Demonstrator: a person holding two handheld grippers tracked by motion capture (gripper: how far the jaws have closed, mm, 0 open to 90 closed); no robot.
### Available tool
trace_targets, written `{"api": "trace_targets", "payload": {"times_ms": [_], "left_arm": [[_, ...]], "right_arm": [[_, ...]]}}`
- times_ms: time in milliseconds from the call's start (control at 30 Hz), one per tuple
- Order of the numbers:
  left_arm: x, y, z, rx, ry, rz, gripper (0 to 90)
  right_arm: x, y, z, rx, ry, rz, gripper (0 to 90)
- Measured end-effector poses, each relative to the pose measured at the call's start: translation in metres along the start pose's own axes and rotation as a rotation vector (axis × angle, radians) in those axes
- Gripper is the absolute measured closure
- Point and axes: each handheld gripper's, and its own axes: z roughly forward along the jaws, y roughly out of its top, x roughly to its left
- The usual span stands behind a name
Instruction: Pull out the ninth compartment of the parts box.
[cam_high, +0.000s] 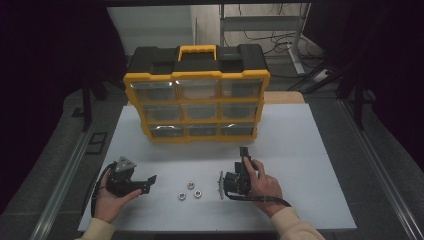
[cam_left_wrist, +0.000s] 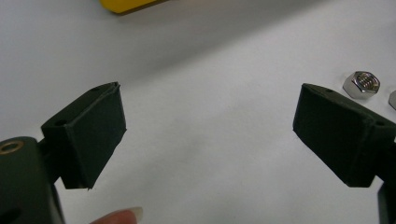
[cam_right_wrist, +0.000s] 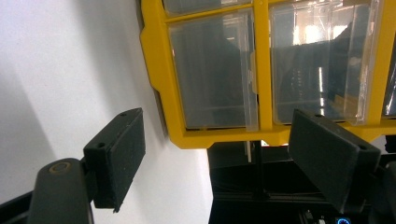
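Observation:
A yellow and black organizer case (cam_high: 197, 100) with clear drawers stands upright at the back of the white table (cam_high: 300, 150). Three steel nuts (cam_high: 190, 191) lie near the front, between my hands. My left gripper (cam_high: 148, 183) rests low at the front left, pointing right toward the nuts. Its jaws are open and bare in the left gripper view (cam_left_wrist: 210, 121), with one nut (cam_left_wrist: 361, 84) just past the right jaw. My right gripper (cam_high: 244, 158) is rolled on its side and points at the case. It stands open (cam_right_wrist: 215, 158), facing the clear drawers (cam_right_wrist: 215, 70), with nothing between its jaws.
The table's front edge runs just under my forearms. Bare white tabletop lies right of my right hand and between the nuts and the case. Metal rails (cam_high: 65, 175) flank the table, and a desk frame with cables (cam_high: 280, 30) stands behind the case.

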Motion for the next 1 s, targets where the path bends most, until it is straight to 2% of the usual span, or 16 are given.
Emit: {"api": "trace_targets", "payload": {"times_ms": [200, 233, 267, 300, 333, 367, 633, 767, 800, 867, 900, 933, 967, 1000], "left_arm": [[0.0, 0.0, 0.0, 0.001, 0.001, 0.0, 10.0], [0.0, 0.0, 0.0, 0.002, 0.001, 0.001, 10.0], [0.0, 0.0, 0.0, 0.002, 0.001, 0.001, 10.0], [0.0, 0.0, 0.0, 0.002, 0.001, 0.001, 10.0], [0.0, 0.0, 0.0, 0.002, 0.001, 0.002, 10.0], [0.0, 0.0, 0.0, 0.002, 0.001, 0.001, 10.0], [0.0, 0.0, 0.0, 0.001, 0.001, 0.001, 10.0], [0.0, 0.0, 0.001, 0.002, -0.001, 0.004, 10.0], [-0.001, 0.0, 0.001, 0.001, -0.001, 0.004, 10.0], [-0.001, 0.0, 0.0, -0.001, -0.001, 0.004, 10.0], [-0.001, 0.0, 0.0, -0.001, -0.001, 0.004, 10.0], [-0.001, 0.0, 0.0, -0.001, -0.001, 0.004, 10.0], [0.0, 0.0, 0.0, 0.0, 0.0, 0.005, 10.0], [0.0, 0.0, 0.0, 0.0, 0.0, 0.005, 10.0]], "right_arm": [[-0.001, 0.0, 0.003, -0.001, 0.004, -0.002, 20.0], [-0.002, 0.001, 0.001, 0.022, 0.007, -0.011, 20.0], [-0.001, 0.0, 0.004, -0.004, -0.003, -0.002, 20.1], [-0.001, 0.0, 0.005, -0.007, -0.001, -0.002, 20.1], [-0.002, 0.001, 0.003, 0.023, 0.007, -0.013, 20.1], [-0.001, 0.001, 0.005, -0.001, -0.002, -0.004, 20.1], [-0.001, 0.001, 0.009, -0.001, -0.003, -0.004, 20.2], [-0.004, 0.001, 0.009, 0.025, 0.003, -0.012, 20.3], [-0.003, 0.0, 0.012, 0.001, -0.008, 0.002, 20.3], [-0.004, 0.0, 0.013, 0.005, -0.008, 0.003, 20.2], [-0.007, 0.002, 0.01, 0.055, 0.001, -0.015, 20.3], [-0.007, 0.001, 0.012, 0.035, 0.006, -0.006, 20.3], [-0.006, -0.001, 0.015, 0.005, -0.011, 0.006, 20.3], [-0.006, -0.001, 0.016, 0.007, -0.012, 0.008, 20.3]]}}
